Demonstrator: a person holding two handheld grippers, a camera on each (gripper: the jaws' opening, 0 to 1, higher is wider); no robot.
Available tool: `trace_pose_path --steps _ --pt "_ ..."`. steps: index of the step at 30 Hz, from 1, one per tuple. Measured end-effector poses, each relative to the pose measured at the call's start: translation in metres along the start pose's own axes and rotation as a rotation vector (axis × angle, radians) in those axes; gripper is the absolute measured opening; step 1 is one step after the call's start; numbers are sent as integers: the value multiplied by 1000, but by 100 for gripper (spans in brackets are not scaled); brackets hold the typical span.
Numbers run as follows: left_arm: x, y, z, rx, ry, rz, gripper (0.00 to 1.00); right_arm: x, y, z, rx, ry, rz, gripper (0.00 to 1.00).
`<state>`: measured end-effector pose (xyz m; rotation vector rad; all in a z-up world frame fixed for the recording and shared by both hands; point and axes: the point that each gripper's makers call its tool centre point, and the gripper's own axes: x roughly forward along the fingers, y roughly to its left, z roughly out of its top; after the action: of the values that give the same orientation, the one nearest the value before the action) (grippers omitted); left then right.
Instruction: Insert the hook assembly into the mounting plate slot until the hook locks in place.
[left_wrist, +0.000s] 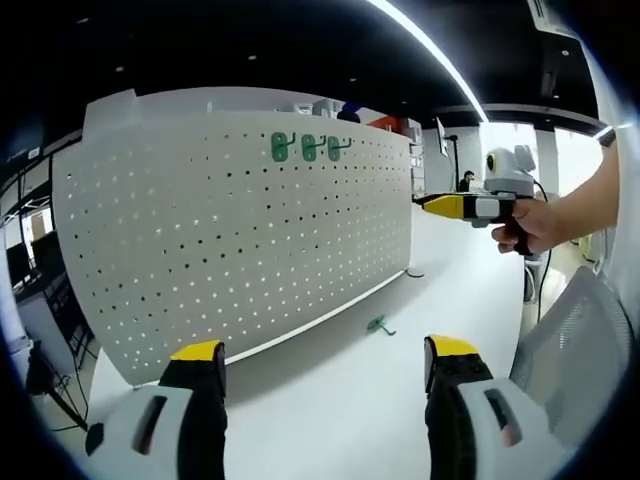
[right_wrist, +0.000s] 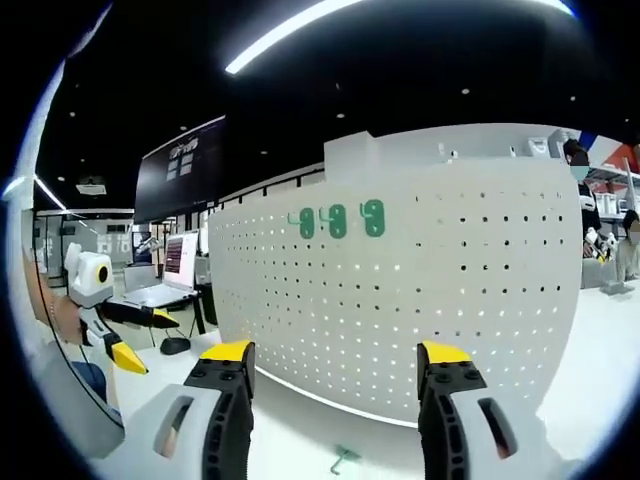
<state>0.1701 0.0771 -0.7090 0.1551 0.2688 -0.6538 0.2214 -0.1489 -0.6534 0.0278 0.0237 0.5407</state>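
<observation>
- My left tool gapes wide and carries nothing; my right tool likewise.
- A loose green hook lies on the white table at the pegboard's foot, at twelve o'clock between my left jaws.
- Three green hooks already hang up top.
- My left tool seems nearer the loose one.

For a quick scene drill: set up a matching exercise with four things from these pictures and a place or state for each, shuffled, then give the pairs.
Things:
1. three green hooks
2. loose green hook
3. pegboard
4. left gripper

Places or states:
A. standing upright on the white table
B. lying flat on the table in front of the board
C. open, holding nothing
D. hung in a row near the board's top

Pairs: 1-D, 2-B, 3-A, 4-C
</observation>
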Motion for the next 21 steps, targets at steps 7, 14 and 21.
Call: trace_pose_path --steps 7,14,21 --pt "-3 -1 -4 -6 7 -2 84 -11 1 -11 18 12 -8 64" --pt "-4 -1 -8 -9 13 -1 85 -23 4 -22 35 30 -9 65" --pt "-7 1 -12 -14 18 -4 87 -32 8 -33 40 58 -2 65"
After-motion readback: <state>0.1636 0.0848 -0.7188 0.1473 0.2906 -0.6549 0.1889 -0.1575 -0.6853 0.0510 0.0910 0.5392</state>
